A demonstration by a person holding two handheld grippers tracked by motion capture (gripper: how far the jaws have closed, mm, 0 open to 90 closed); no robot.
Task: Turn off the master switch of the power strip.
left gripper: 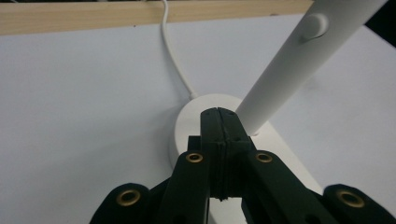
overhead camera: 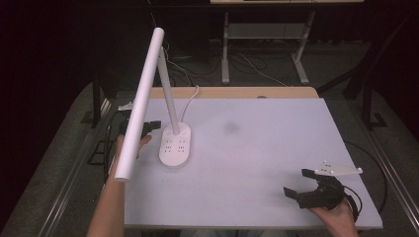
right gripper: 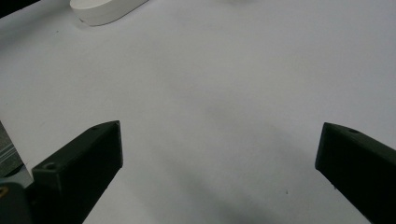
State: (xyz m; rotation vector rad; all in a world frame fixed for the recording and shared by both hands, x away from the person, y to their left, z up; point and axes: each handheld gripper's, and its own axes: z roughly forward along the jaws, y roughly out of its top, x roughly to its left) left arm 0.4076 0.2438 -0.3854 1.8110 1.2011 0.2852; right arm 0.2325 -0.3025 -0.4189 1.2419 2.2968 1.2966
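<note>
White table (overhead camera: 257, 163) bears a desk lamp (overhead camera: 175, 148); dark room.

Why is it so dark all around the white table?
In the high view, light falls mostly on the table, so the floor around it stays dim; in the left gripper view, the close black left gripper looks blurry; the right gripper view shows soft shadows.

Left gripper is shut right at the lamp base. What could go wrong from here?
1. The left gripper, shut, sits against the lamp base; a push could tip the lamp, since its long head overhangs the table's left side.
2. The cord behind the base could snag.
</note>
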